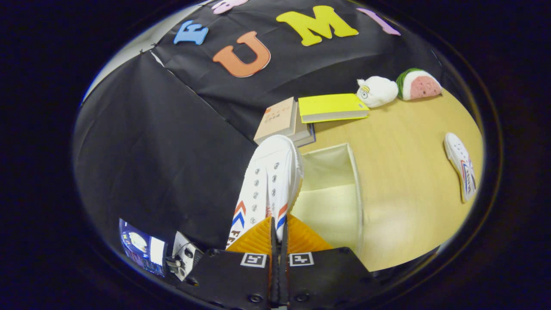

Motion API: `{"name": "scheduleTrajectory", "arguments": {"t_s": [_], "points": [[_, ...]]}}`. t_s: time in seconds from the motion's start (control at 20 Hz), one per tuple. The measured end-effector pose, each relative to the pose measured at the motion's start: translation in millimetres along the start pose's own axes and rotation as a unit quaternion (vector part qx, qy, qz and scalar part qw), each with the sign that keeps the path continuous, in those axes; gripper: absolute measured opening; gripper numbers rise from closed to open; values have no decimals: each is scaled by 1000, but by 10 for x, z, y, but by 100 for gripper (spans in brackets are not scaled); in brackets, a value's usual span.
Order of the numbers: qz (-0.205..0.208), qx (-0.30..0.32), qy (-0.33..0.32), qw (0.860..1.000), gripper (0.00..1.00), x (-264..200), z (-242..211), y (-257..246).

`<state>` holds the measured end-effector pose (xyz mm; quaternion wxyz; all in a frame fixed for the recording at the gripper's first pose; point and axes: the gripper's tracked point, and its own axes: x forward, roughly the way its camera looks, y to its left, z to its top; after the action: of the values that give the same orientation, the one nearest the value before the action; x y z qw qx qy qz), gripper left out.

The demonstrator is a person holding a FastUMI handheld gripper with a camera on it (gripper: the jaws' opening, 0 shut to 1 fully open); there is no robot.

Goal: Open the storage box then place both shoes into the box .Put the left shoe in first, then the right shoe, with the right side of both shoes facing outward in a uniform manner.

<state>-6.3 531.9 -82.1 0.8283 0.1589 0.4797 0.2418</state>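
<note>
Gripper (277,241) pinched narrow on the rear of one white sneaker (267,181), toe pointing to 12 o'clock above the open storage box (355,189); second sneaker (461,170) on table (409,142) at 3 o'clock, well apart.

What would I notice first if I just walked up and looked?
A white shoe sticks up right ahead, pinched by the gripper beside the open box. Its twin shoe lies alone on the table past the box. A yellow book and two plush toys sit at the back.
</note>
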Motion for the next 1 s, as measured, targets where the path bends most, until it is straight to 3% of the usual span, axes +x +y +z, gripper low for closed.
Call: {"name": "scheduleTrajectory", "arguments": {"t_s": [0.3,0.6,0.8,1.0], "points": [[-55,38,35,997,6,534,-235,-294],[-67,49,63,995,6,732,-327,-290],[-34,43,73,996,19,742,-312,-132],[-27,5,59,998,34,613,-201,-123]]}}
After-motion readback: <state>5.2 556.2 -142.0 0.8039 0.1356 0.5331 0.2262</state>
